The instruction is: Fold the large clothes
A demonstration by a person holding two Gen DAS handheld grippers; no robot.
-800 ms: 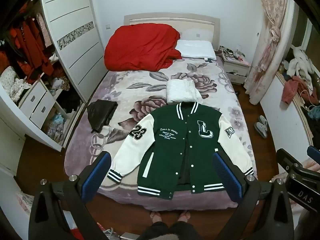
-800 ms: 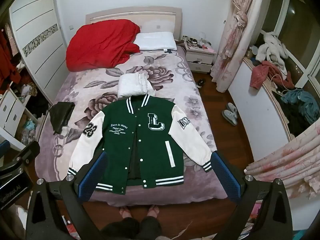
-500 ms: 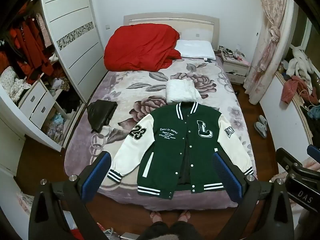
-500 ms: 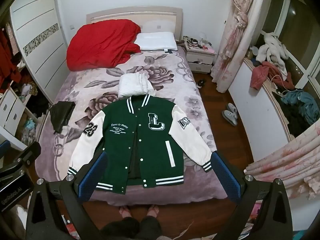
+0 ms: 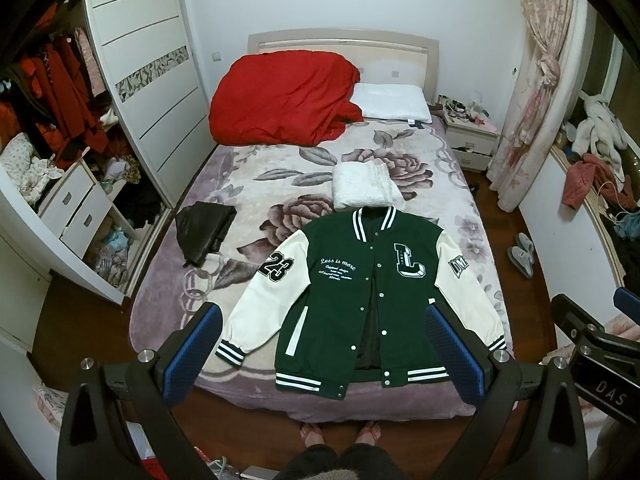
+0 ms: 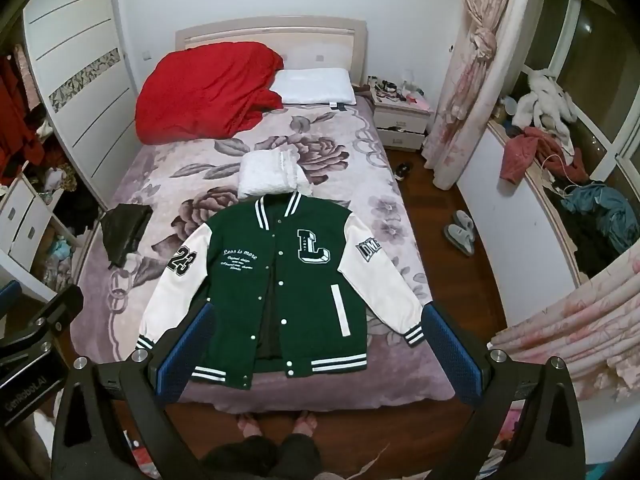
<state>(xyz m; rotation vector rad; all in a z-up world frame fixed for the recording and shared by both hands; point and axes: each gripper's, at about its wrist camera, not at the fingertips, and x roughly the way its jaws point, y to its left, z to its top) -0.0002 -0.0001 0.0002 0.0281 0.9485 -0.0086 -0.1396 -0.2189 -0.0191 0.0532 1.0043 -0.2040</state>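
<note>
A green varsity jacket [image 5: 360, 292] with white sleeves lies flat, front up and partly unbuttoned, at the foot of the bed; it also shows in the right wrist view [image 6: 276, 280]. My left gripper [image 5: 324, 354] is open and empty, held high above the bed's near edge, well clear of the jacket. My right gripper [image 6: 316, 354] is also open and empty at a similar height. Part of the right gripper's body [image 5: 592, 344] shows at the right edge of the left wrist view.
The bed [image 5: 248, 200] has a floral blanket. On it lie a folded white garment [image 5: 366, 186], a folded black garment [image 5: 204, 230], a red duvet [image 5: 280, 100] and a pillow [image 5: 390, 104]. A wardrobe [image 5: 140, 80] stands left; slippers [image 6: 460, 232] lie on the floor right.
</note>
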